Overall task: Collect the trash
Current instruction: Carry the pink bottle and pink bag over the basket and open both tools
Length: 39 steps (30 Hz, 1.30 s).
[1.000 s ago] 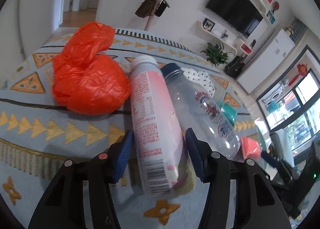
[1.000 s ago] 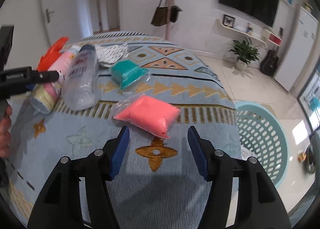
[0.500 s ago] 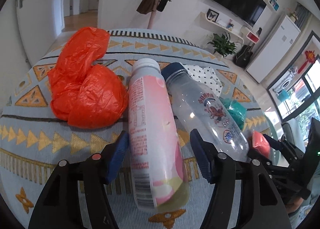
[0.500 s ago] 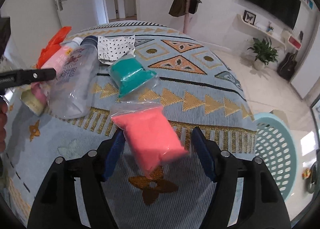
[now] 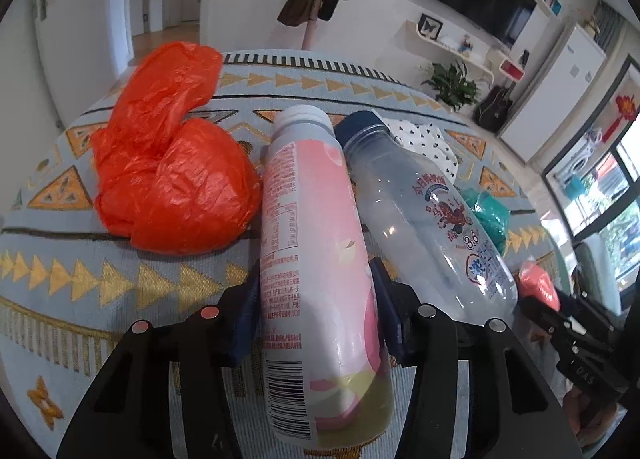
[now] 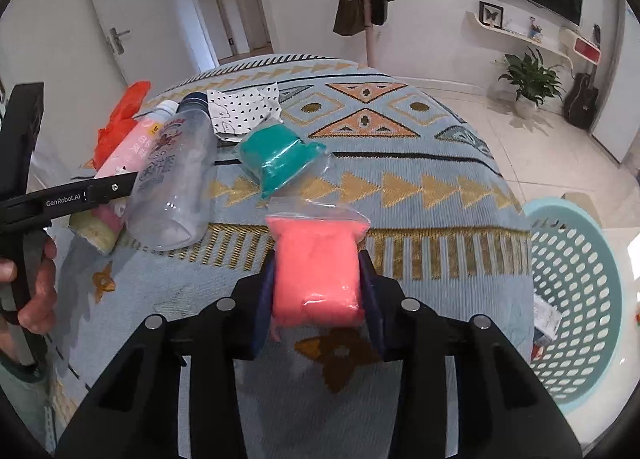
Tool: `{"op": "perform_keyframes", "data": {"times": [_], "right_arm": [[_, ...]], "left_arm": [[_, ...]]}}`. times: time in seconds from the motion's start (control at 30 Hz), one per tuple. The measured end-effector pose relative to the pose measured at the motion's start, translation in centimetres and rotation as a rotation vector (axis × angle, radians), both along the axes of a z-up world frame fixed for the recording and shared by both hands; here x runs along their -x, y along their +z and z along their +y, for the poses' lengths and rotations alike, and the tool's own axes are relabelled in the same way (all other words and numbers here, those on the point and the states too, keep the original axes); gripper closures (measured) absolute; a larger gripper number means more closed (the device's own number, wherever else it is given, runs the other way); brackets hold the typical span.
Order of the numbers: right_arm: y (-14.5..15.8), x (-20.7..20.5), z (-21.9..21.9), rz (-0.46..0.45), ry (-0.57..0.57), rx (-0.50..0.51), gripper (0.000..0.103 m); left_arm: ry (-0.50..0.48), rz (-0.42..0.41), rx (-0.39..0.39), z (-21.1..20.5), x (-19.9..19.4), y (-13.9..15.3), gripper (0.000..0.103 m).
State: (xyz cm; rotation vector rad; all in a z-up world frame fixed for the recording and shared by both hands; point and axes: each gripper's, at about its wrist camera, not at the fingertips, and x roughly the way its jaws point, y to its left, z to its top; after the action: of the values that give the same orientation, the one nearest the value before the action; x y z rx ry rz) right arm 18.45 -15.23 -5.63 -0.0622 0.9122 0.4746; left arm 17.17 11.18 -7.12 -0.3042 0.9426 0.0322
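closing just now, the left gripper [image 5: 316,319] clamps the pink bottle [image 5: 312,259] lying on the rug [image 6: 400,163] while the right gripper [image 6: 316,291] squeezes the pink packet [image 6: 316,271], so lift both straight up, grips firm, before swinging right toward the basket [image 6: 576,299].

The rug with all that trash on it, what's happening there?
A person is collecting trash with two handheld grippers. The left gripper has just closed on the pink drink bottle, and the right gripper on the bagged pink lump. Both items remain low over the rug, beside the teal laundry basket.
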Motion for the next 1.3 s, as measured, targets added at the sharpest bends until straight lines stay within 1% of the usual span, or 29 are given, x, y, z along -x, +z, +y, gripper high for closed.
{"op": "perform_keyframes", "data": {"times": [0.07,0.3,0.53,0.7,0.8,0.9,0.97,1.17,1.3], "right_arm": [[0.4,0.6,0.1,-0.023,-0.006,0.000,0.067],[2.5,1.9,-0.2,-0.077,-0.023,-0.035,0.068],[4.8,3.0,-1.1,-0.140,-0.051,-0.062,0.068],[6.7,3.6,-2.8,-0.192,-0.111,-0.078,0.068],[8.0,3.9,-4.7,-0.229,-0.154,-0.094,0.068],[9.1,4.2,-6.4,-0.285,-0.209,-0.059,0.068],[9.4,4.2,-7.6,-0.304,-0.240,-0.041,0.068],[9.2,3.2,-12.8,-0.293,-0.345,-0.058,0.068],[7.6,1.8,-16.6,-0.246,-0.427,-0.070,0.068]], "left_arm": [[0.004,-0.035,0.032,0.3,0.9,0.1,0.055],[0.009,-0.121,0.081,0.4,3.3,0.9,0.056],[-0.008,-0.233,0.116,-0.1,5.6,3.4,0.056],[-0.055,-0.327,0.137,-1.6,6.4,5.9,0.056],[-0.093,-0.378,0.139,-3.8,6.2,7.6,0.056],[-0.134,-0.400,0.137,-6.0,5.6,8.5,0.056],[-0.166,-0.411,0.134,-8.3,5.0,8.9,0.056],[-0.277,-0.408,0.124,-15.1,1.9,9.4,0.056],[-0.359,-0.378,0.113,-20.3,-0.7,8.8,0.056]]}}
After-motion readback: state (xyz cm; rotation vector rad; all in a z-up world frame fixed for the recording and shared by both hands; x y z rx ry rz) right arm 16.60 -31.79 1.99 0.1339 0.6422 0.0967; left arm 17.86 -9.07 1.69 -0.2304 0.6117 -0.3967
